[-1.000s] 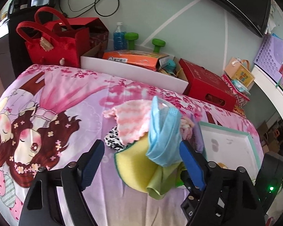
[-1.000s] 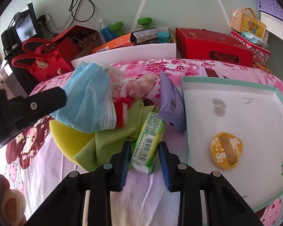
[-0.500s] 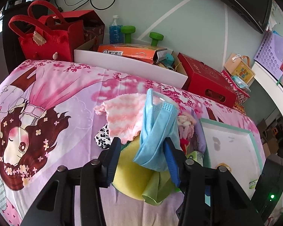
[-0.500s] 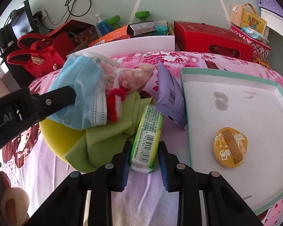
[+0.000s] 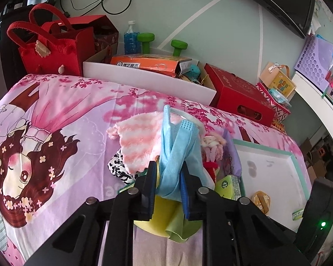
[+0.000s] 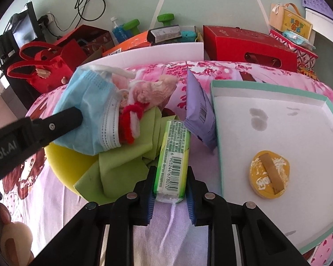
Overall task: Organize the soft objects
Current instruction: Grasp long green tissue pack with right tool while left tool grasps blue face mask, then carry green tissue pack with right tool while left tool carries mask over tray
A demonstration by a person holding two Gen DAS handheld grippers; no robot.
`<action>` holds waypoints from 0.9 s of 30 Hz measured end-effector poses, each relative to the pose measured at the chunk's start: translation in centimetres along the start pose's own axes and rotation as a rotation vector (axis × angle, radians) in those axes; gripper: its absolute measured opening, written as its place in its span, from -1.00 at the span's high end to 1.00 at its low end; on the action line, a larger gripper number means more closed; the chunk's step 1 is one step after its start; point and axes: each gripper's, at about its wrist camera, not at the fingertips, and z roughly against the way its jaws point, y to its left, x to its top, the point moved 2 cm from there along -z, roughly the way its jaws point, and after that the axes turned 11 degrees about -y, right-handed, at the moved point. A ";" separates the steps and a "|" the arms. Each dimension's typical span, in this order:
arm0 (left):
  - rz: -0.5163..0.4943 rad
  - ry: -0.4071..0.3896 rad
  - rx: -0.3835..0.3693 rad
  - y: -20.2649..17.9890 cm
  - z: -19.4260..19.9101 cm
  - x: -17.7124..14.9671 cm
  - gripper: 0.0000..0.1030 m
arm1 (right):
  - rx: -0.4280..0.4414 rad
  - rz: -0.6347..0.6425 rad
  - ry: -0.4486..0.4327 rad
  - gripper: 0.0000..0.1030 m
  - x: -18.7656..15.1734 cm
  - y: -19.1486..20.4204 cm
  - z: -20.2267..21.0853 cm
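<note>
- The pink cartoon bedsheet covers the whole work surface, and the white tray with its teal rim lies on it.
- A heap of soft things sits just left of the tray: a yellow cloth at the bottom, a green cloth over it, and a pink striped towel at the far side.
- The blue face mask rises from the heap; the left gripper is closing on it, the bunched mask squeezed between its narrow jaws.
- A purple packet leans against the tray's left rim.
- The green tissue pack lies beside the tray; the right gripper is closing, its pads pressing the pack's near end.
- A round yellow puff rests inside the tray.
</note>
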 end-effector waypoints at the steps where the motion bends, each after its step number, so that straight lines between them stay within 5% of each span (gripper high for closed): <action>1: -0.001 -0.003 -0.001 0.0 0.1 0.0 0.64 | -0.001 0.000 -0.005 0.53 0.1 0.0 0.1; 27: -0.020 -0.222 -0.026 -1.0 6.5 3.4 0.73 | -0.002 -0.039 -0.156 0.55 2.8 -1.1 5.6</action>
